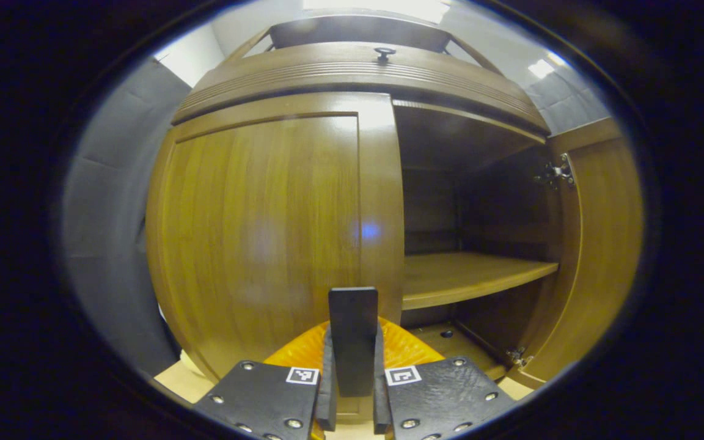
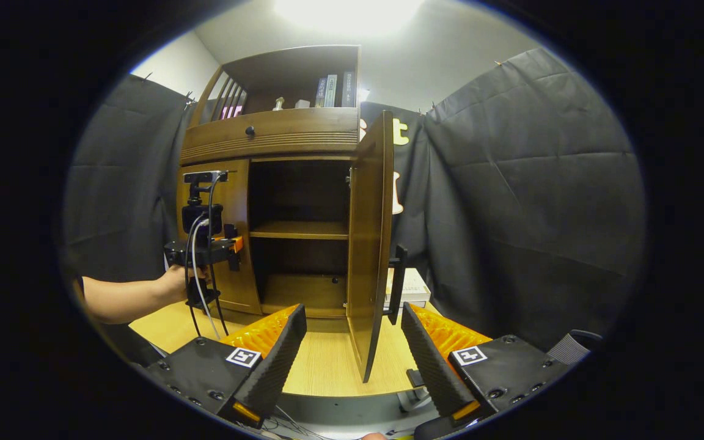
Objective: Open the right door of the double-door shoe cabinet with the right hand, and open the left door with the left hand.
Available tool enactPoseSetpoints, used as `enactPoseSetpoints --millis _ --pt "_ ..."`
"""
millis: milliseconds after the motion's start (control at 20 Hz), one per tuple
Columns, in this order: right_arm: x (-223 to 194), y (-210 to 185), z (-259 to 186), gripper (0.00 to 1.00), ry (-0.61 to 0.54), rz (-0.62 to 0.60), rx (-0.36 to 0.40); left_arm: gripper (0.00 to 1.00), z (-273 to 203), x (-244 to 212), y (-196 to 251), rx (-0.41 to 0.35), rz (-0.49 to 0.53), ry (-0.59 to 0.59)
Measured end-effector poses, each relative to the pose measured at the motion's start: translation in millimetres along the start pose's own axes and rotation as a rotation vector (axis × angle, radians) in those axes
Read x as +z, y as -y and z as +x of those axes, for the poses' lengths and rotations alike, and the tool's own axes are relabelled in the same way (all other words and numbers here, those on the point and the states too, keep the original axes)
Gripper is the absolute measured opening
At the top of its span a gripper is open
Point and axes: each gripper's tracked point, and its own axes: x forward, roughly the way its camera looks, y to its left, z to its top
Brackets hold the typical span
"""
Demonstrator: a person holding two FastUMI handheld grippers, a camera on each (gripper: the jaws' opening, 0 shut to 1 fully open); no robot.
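Brown wood is the cabinet (image 2: 278, 146), which stands on a pale table (image 2: 327, 366) against the black cloth. Its right door (image 2: 369, 244) already swings wide, edge-on in the right gripper view, with its dark handle (image 2: 397, 282) on the outer face. The right gripper (image 2: 352, 354) hangs back from it, jaws spread wide and holding nothing, the door's edge between the two fingers but apart from them.

The left door (image 1: 266, 232) is still closed against the frame. The left gripper (image 1: 352, 360) sits right at it, its fingers narrowed around the door's black handle (image 1: 352, 336), which stands upright between them; both pads look pressed on it. In the right gripper view a hand (image 2: 176, 282) holds this gripper up to the door.

So the first half looks done, and the step in hand is the left door, gripped but not yet pulled. The next move, as I judge it, calls for a pull back along an arc around the hinges on the door's far left side, keeping the grip firm so the handle does not slip out.

Inside, a bare shelf (image 1: 468, 275) shows on the open side.
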Motion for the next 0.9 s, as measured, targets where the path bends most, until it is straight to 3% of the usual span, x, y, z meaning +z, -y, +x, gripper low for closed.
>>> enactPoseSetpoints --millis 150,250,300,600,650,700,900 --pt "1 -1 3 0.98 0.010 0.000 0.015 0.18 -5 2 1 -0.005 -0.016 -0.003" --pt "2 -6 6 0.93 0.015 0.007 0.035 0.19 -14 9 0 -0.014 -0.014 0.007" --pt "2 -8 9 0.98 0.018 0.010 0.046 0.18 -19 11 0 -0.018 -0.013 0.010" --pt "9 -27 23 0.93 0.038 0.006 0.119 0.18 -52 18 -5 -0.033 -0.019 0.001" --pt "11 -30 24 0.98 0.041 0.002 0.130 0.18 -57 19 -7 -0.036 -0.018 0.002" --pt "11 -34 25 0.93 0.042 -0.001 0.141 0.18 -63 19 -10 -0.037 -0.016 0.002" --pt "14 -52 27 0.93 0.052 -0.013 0.184 0.15 -93 19 -25 -0.038 -0.010 0.006"
